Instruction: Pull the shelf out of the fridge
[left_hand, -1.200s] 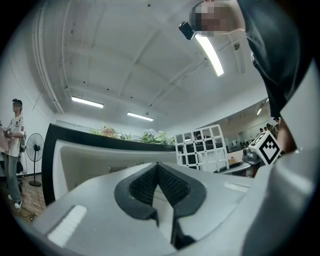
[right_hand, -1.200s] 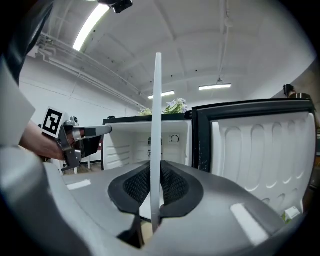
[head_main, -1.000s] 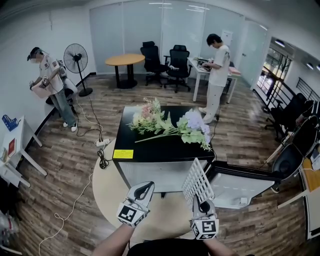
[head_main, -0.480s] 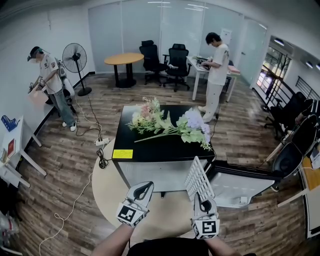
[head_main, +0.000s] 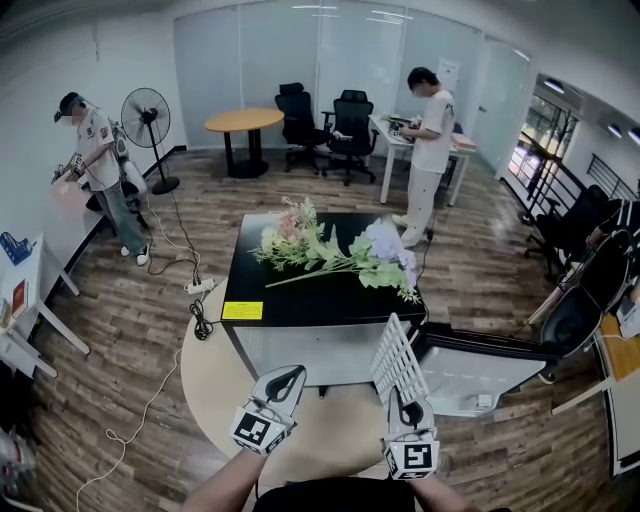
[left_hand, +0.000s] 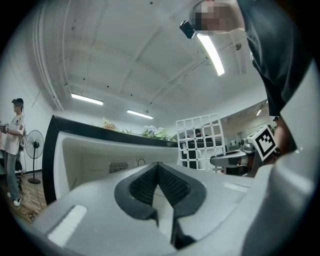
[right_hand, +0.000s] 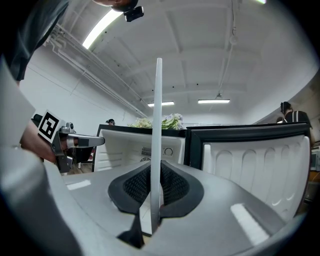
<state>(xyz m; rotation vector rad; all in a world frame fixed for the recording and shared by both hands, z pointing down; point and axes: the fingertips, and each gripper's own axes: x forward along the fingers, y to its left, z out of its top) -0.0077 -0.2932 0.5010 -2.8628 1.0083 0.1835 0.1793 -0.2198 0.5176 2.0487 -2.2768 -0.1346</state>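
Head view: the fridge (head_main: 300, 345) sits low in front of me with flowers (head_main: 340, 250) lying across its black top and its door (head_main: 480, 372) swung open to the right. The white wire shelf (head_main: 396, 358) stands on edge in front of the opening, between cabinet and door, rising from my right gripper (head_main: 401, 404). My left gripper (head_main: 289, 376) hangs apart from it, on the other side of the opening.

Left gripper view: the ribbed pads meet at their tips with nothing between them, so this one is closed and empty. Past it I see the bare white inside of the fridge, and the shelf's grid upright off to the right.

Right gripper view: the shelf runs edge-on straight up through the jaws, which are pinched tight on its rim; the ribbed door liner is on the right.

I judge the pull-out itself done, since the shelf looks clear of the cabinet. Next comes carrying it off and setting it down, which calls for a firm pinch and keeping the tall grid off the door
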